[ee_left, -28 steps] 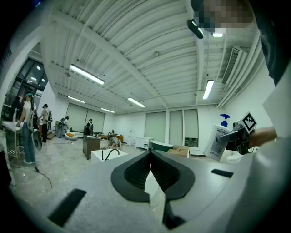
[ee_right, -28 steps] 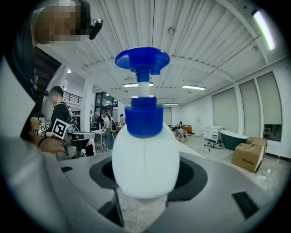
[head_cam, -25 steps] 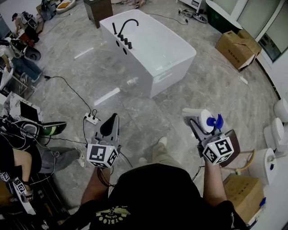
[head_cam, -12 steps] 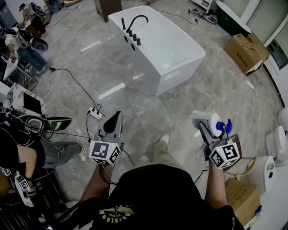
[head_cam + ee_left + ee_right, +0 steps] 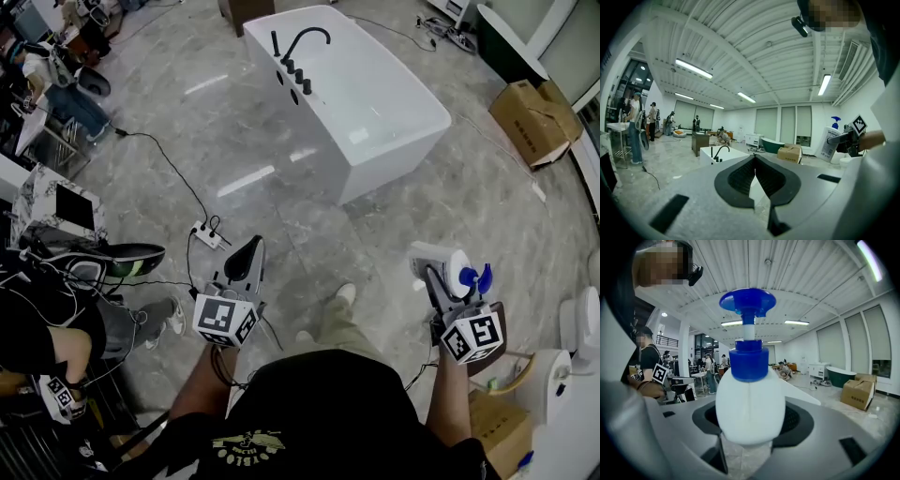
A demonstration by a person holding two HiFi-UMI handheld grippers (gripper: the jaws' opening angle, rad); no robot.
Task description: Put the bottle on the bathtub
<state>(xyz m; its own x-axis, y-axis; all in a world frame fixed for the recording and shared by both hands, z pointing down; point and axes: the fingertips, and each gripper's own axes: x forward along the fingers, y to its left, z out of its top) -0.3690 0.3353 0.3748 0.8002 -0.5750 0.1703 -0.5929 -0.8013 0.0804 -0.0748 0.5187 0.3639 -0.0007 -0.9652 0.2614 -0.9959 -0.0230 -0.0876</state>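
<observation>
A white pump bottle (image 5: 454, 273) with a blue pump head sits in my right gripper (image 5: 441, 281), which is shut on it at the lower right of the head view. In the right gripper view the bottle (image 5: 750, 401) fills the middle between the dark pads. The white bathtub (image 5: 398, 122) with a black arched faucet (image 5: 305, 42) stands on the floor, far ahead at the top of the head view. My left gripper (image 5: 246, 264) is shut with nothing in it, held low at the left. From the left gripper view the bathtub (image 5: 723, 153) shows far ahead.
Grey marble floor lies between me and the tub. A power strip (image 5: 210, 235) and black cables lie on the floor at left. Cardboard boxes (image 5: 536, 120) stand at the right, toilets (image 5: 586, 323) at the far right. Equipment and a seated person (image 5: 42, 328) crowd the left edge.
The bathtub has shifted right and slightly down in the head view as the view turns and nears it. Both grippers hold their pose, the right one still shut on the bottle.
</observation>
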